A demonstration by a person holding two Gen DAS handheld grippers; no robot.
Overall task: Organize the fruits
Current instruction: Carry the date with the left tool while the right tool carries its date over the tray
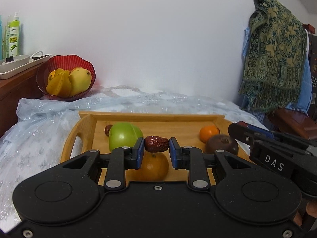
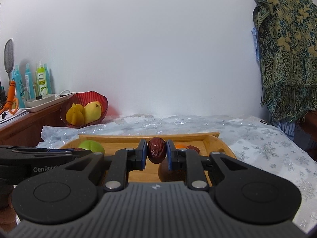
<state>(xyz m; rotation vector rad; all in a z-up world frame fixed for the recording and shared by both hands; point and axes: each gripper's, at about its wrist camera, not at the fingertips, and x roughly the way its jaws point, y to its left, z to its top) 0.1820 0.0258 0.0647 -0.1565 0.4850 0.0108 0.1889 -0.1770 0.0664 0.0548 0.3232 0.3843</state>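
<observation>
"DAS" on right claw (image 1: 242,126) body; "GenRob…", cut off, on left claw (image 2: 79,152) body.

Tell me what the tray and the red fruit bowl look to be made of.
Tray: apparently light wood with a smooth finish; it shows pale grain and a cut-out handle. Red fruit bowl: probably glass or clear plastic; its fluted wall is translucent and glossy, but the look leaves open which.

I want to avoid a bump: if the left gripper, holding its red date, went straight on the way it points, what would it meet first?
Probably nothing on the wooden tray: the left gripper and its red date point between the green apple and small orange, toward the tray's far rim. Depth is unclear.
</observation>
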